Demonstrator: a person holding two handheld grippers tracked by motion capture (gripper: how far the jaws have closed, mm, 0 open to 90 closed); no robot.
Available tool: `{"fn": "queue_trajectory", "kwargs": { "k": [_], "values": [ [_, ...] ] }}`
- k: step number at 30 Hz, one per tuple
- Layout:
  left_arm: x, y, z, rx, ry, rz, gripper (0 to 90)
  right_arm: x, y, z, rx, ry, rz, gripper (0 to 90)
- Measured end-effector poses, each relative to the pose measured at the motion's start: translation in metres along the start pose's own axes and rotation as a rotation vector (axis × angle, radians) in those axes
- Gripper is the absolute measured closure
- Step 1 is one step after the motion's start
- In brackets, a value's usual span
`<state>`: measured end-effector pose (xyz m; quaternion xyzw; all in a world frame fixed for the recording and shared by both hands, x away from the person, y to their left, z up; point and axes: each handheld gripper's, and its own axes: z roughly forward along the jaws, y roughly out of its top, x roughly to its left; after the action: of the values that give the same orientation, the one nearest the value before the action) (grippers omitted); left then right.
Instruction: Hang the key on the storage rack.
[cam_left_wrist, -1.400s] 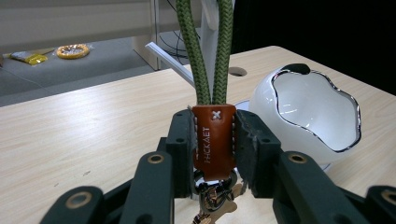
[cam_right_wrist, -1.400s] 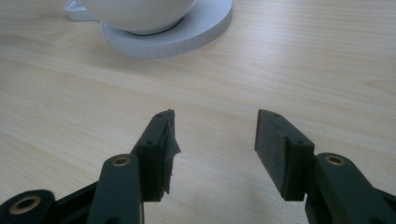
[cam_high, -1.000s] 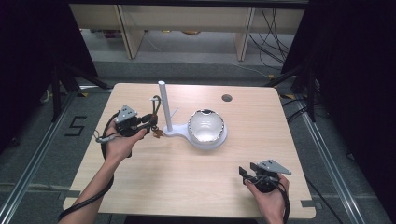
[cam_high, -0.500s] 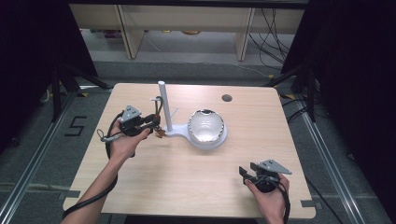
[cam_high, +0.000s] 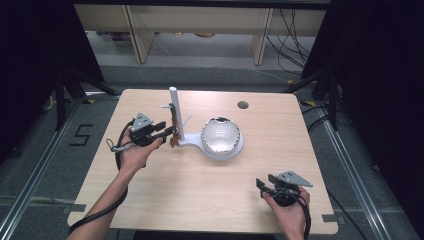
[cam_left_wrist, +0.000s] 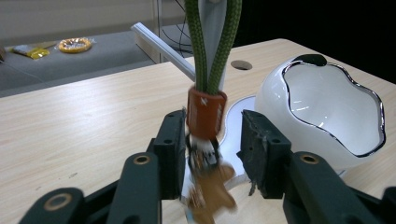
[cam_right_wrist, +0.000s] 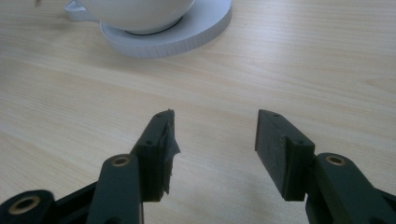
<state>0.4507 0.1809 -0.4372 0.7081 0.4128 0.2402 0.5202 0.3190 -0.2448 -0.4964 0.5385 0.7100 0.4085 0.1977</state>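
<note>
The right gripper (cam_right_wrist: 212, 140) hangs over the wooden table (cam_right_wrist: 303, 70), jaws spread apart, with the round white base (cam_right_wrist: 187, 35) beyond them

Wooden table (cam_high: 190, 190) carries a white stand (cam_high: 220, 150).

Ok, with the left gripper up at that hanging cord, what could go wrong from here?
1. The left gripper stands open around the orange collar of the green braided cord, and the brown charm beneath looks blurred, possibly swinging; closing now might miss it.
2. The cord hangs at the white post of the stand, right beside the white glossy bowl. A sideways tug could tip or drag the stand.
</note>
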Motion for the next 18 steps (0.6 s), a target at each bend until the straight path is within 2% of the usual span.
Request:
{"fn": "queue_trajectory", "kwargs": {
  "k": [1,2,3,4,5,12,18],
  "values": [
    [0.000,0.000,-0.002,-0.005,0.003,0.001,58.2,-0.003,0.000,0.001,-0.012,0.000,-0.033,48.4],
    [0.001,0.000,-0.003,-0.009,0.004,0.005,57.2,-0.003,0.000,0.002,-0.023,0.011,-0.031,48.4],
    [0.001,-0.001,-0.005,-0.011,0.010,0.007,56.3,-0.003,0.000,0.001,-0.011,0.000,-0.034,48.4],
    [0.001,-0.001,-0.007,-0.016,0.013,0.009,55.4,0.001,0.000,-0.001,0.007,-0.002,0.017,48.4],
    [0.002,-0.002,-0.010,-0.021,0.017,0.009,54.4,-0.003,0.000,0.001,-0.010,0.001,-0.036,48.4],
    [0.006,-0.012,-0.031,-0.041,0.045,0.010,48.4,-0.003,0.000,0.002,-0.016,0.009,-0.030,48.2],
    [0.004,-0.029,-0.048,-0.046,0.055,0.013,45.6,-0.003,-0.001,0.003,-0.026,0.018,-0.033,47.4]
  ]
}}
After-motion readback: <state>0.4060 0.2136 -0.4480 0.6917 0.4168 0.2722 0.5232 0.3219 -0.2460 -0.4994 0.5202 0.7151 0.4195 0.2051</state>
